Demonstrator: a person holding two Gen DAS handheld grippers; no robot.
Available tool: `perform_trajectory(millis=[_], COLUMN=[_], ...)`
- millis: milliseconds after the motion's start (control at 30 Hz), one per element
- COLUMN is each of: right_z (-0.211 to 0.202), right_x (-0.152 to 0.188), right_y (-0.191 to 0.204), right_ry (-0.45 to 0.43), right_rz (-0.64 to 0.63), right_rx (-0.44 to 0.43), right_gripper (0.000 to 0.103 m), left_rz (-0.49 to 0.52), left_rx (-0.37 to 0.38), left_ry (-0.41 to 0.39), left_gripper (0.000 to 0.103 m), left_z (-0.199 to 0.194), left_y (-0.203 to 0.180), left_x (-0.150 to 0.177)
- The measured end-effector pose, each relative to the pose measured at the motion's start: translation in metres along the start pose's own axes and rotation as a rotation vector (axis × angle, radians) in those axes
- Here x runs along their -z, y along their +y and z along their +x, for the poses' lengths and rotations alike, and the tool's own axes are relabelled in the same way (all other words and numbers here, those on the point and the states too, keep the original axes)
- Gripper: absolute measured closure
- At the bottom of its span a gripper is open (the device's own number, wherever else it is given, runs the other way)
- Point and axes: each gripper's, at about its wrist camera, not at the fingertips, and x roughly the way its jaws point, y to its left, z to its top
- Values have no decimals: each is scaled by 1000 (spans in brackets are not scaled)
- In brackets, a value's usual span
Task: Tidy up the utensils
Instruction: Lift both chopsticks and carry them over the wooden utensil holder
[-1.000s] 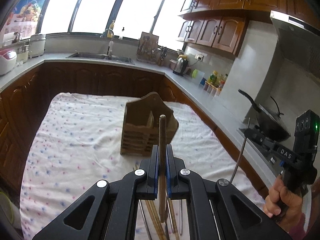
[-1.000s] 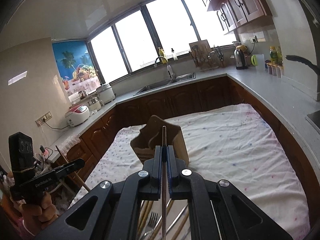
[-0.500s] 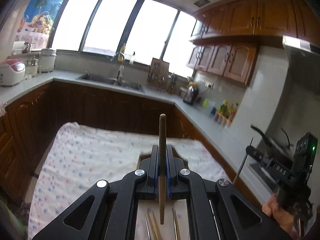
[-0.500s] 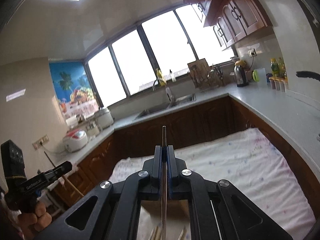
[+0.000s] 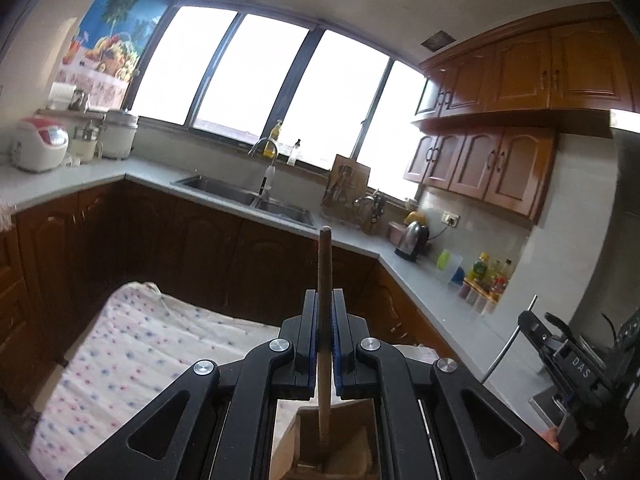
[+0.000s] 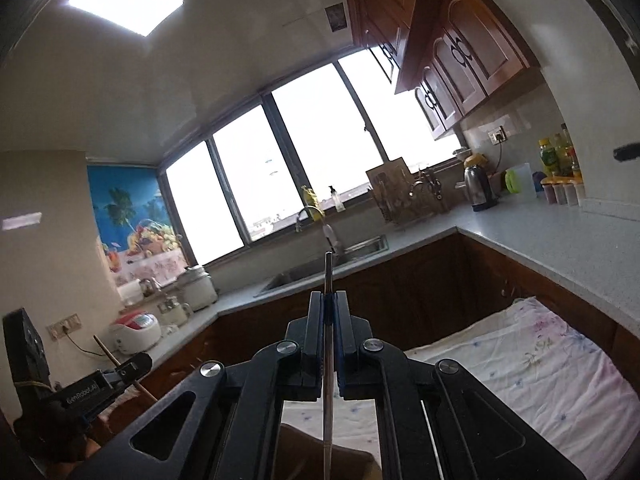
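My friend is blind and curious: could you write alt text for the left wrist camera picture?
A black two-finger tool is clamped on an upright wooden stick, whose lower end dips into a wooden utensil holder directly below. Behind lie a floral cloth, a kitchen sink and bright windows.

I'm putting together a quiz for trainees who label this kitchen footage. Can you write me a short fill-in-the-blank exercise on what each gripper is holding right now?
1. The left gripper is shut on a ____ stick.
2. The right gripper is shut on a thin ____ rod.
3. The wooden stick's lower end dips into the wooden ____ just below the left gripper.
4. Both held utensils stand nearly ____.

Missing words: wooden; metal; holder; upright
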Motion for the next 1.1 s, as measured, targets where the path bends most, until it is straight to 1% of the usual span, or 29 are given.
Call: perform_trajectory(millis=[100, 167, 200, 300, 400, 533, 600, 667, 767, 900, 1100], right_z=[12, 17, 19, 23, 26, 26, 24, 25, 26, 27, 27], right_x=[17, 28, 33, 47, 56, 63, 63, 62, 62, 63, 63], right_y=[-5, -8, -9, -14, -18, -20, -21, -22, -24, -26, -29], right_ry=[8, 14, 17, 28, 51, 93, 97, 115, 136, 152, 167], right_rz=[-1, -3, -3, -2, 3, 4, -8, -8, -3, 1, 15], right_rx=[20, 30, 36, 58, 67, 59, 57, 55, 53, 48, 41], right_gripper=[99, 99, 99, 99, 98, 98, 98, 98, 98, 98, 96], left_rz=[-27, -32, -30, -21, -17, -2, 8, 18, 23, 28, 28], left_rx=[-12, -12, -16, -27, -36, -38, -35, -36, -33, -32, -32], left_ry=[14, 22, 30, 51, 71, 102, 121, 117, 142, 151, 175], left_gripper=[99, 99, 99, 99, 99, 99, 99, 99, 99, 99, 97], left_z=[29, 42, 51, 71, 82, 95, 101, 96, 95, 90, 86], left_y=[3, 3, 2, -1, -3, -6, -8, -7, -5, -1, 5], left_x=[22, 29, 39, 49, 55, 49, 47, 38, 32, 24, 26])
